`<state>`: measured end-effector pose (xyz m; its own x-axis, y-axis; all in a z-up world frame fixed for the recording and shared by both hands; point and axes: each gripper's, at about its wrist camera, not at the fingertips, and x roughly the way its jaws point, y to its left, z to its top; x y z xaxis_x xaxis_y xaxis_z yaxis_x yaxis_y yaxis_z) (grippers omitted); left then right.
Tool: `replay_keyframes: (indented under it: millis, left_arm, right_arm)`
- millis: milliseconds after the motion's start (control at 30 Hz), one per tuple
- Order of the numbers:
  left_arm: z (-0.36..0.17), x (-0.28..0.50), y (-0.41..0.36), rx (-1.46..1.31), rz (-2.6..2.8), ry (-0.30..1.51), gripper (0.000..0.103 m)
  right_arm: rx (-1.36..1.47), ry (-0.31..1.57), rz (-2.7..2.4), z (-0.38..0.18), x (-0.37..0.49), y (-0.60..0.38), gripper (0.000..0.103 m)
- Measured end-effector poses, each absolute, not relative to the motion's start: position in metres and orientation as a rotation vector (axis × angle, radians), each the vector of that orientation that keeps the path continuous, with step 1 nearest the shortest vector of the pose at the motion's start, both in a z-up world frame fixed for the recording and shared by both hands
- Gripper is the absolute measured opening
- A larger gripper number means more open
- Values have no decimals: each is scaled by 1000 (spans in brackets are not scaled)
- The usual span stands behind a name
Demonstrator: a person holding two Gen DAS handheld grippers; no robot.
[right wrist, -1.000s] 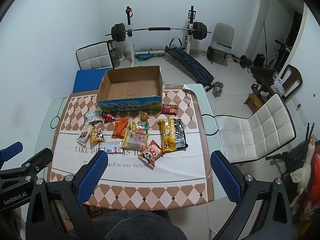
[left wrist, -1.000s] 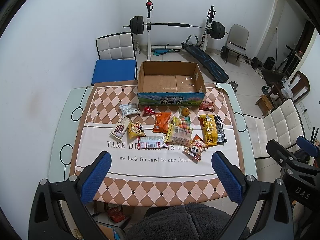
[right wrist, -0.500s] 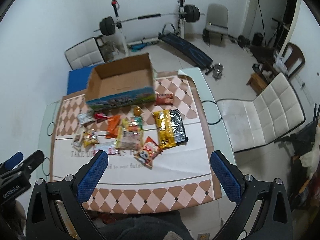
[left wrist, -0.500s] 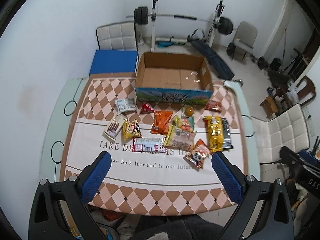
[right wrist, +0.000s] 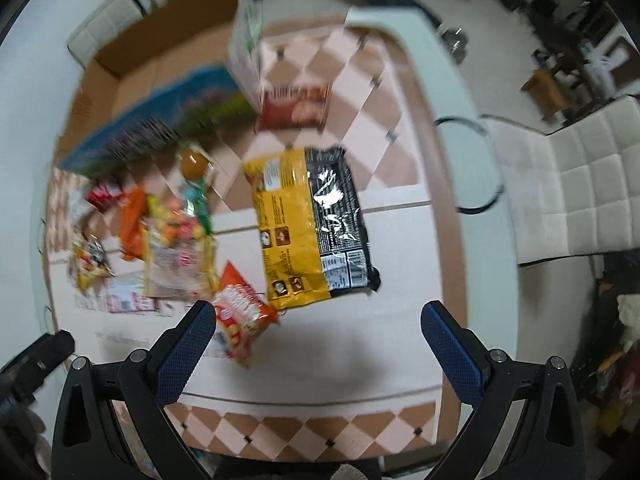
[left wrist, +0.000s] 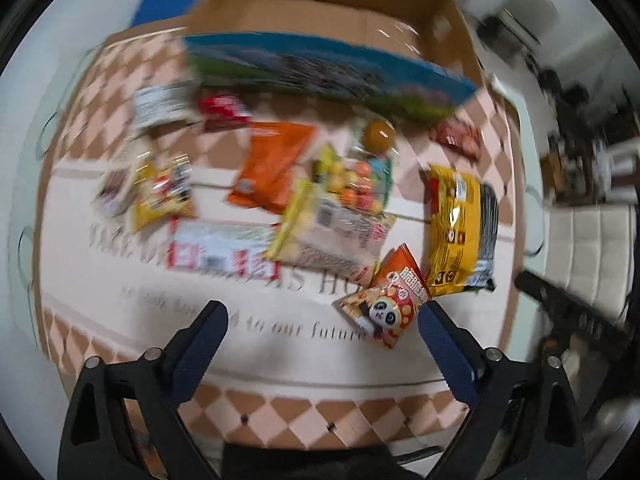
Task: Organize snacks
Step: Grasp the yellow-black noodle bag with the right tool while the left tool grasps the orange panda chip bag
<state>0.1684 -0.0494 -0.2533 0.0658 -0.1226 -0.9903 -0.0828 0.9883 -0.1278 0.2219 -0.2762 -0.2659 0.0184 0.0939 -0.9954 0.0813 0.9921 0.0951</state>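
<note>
Several snack packets lie on a checked tablecloth (left wrist: 280, 412) in front of an open cardboard box (left wrist: 332, 20). Among them are an orange bag (left wrist: 272, 168), a panda packet (left wrist: 386, 304) and a yellow-and-black bag (left wrist: 460, 232). My left gripper (left wrist: 322, 322) points down over the cloth's lettering; its jaws are wide and closing, with nothing between them. The right wrist view shows the yellow-and-black bag (right wrist: 312, 224), the panda packet (right wrist: 242, 320) and the box (right wrist: 152, 92). My right gripper (right wrist: 318, 320) hangs open and empty just below the yellow-and-black bag. Both views are blurred.
A dark red packet (right wrist: 296, 106) lies by the box's right corner. White padded chairs (right wrist: 580, 184) stand right of the table, and one (right wrist: 108, 28) behind the box. The table's pale glass rim (right wrist: 476, 168) shows past the cloth. Room clutter lies at the far right.
Both grippers have dropped sharply toward the table and tipped down, so the snacks look much larger. The gym gear and walls have left the view. Nothing on the table has moved.
</note>
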Motion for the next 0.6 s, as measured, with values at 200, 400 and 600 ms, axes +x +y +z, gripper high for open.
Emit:
replay_keyframes:
  millis: [200, 400, 600]
  left_arm:
    - [-304, 176, -84, -45, -53, 1552, 97]
    - [-321, 178, -105, 72, -53, 1535, 97]
    - [-324, 180, -122, 133, -76, 1524, 97]
  right_arm:
    - [42, 1683, 67, -343, 263, -266, 103]
    - [-2, 1753, 116, -386, 289, -253, 103]
    - [-53, 1814, 96, -412, 295, -257, 99]
